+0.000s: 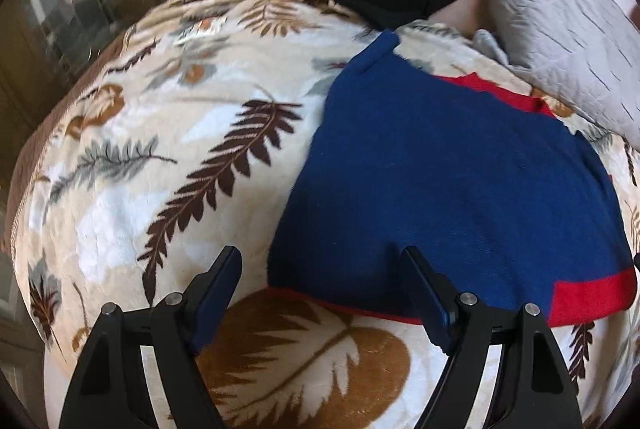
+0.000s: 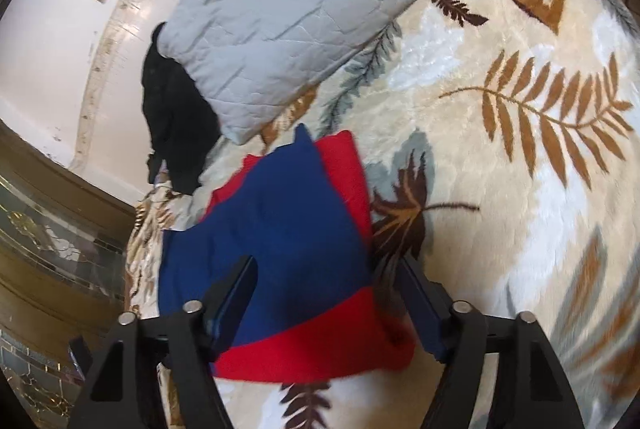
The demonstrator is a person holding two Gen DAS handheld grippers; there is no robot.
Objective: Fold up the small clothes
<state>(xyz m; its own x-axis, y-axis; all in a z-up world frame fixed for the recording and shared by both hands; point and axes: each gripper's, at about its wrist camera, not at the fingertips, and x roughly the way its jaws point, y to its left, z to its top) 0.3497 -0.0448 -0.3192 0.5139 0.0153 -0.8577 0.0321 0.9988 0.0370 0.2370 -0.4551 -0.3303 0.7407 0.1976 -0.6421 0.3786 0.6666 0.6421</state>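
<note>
On a plush cream leaf-print blanket (image 1: 168, 157), the flat blue knit garment with red trim (image 1: 460, 189) lies centre-right while the left gripper (image 1: 320, 285) and right gripper (image 2: 326, 293), jaws spread and empty, straddle its near hem, seemingly ready to pinch both corners.

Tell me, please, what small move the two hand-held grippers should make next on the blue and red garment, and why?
Probably lower both and close on the near hem. The blue and red garment lies flat on the leaf-print blanket. The left hand-held gripper is open around its near corner, and the right hand-held gripper is open around its red band, neither pinching it yet.
</note>
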